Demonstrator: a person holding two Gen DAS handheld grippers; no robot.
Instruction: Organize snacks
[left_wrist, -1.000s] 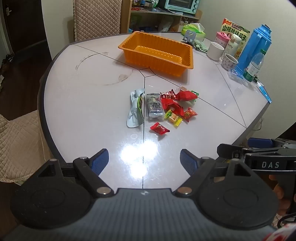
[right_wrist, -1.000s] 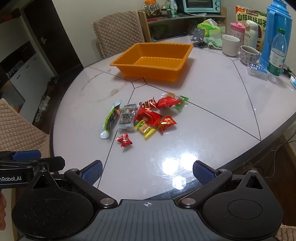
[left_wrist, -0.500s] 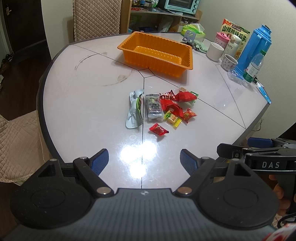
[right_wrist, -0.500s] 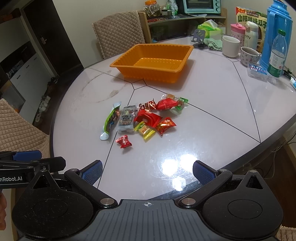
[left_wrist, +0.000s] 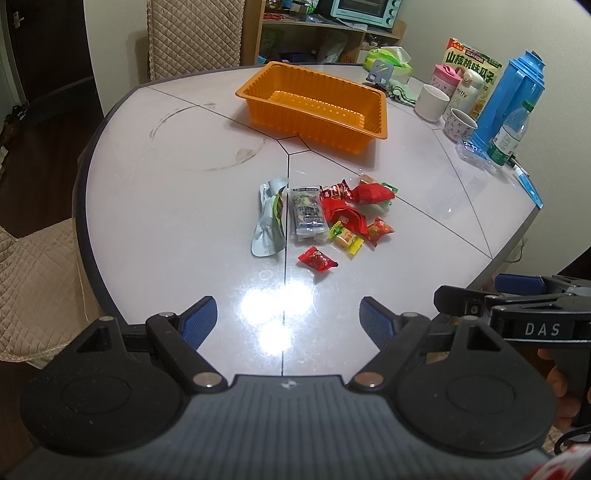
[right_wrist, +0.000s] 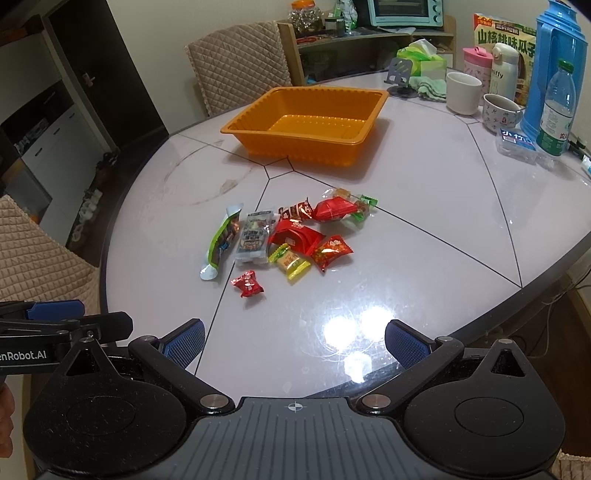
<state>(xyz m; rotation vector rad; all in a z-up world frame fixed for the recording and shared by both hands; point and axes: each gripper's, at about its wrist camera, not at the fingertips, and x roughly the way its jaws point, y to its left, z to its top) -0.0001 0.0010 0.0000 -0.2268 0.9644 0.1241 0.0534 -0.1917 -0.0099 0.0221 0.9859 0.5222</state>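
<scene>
Blue-padded fingers of the left tool (left_wrist: 288, 319) stood wide apart over the near edge of the white desk (left_wrist: 166, 206), gripping nothing; the right tool (right_wrist: 294, 341) hung likewise spread and empty beside it. Just beyond them lay the snacks — a small red candy (right_wrist: 247, 283) nearest, apart from the rest, then a yellow candy (right_wrist: 291, 263) touching a red folded packet (right_wrist: 295, 236), a clear grey bar pack (right_wrist: 255, 238) and a long green-and-silver pouch (right_wrist: 221, 242) at the left of the heap. Farther back sat the orange tray (right_wrist: 295, 149), holding no snacks. Mugs, a blue thermos (right_wrist: 557, 70) and a water bottle (right_wrist: 556, 110) lined the far right edge.
</scene>
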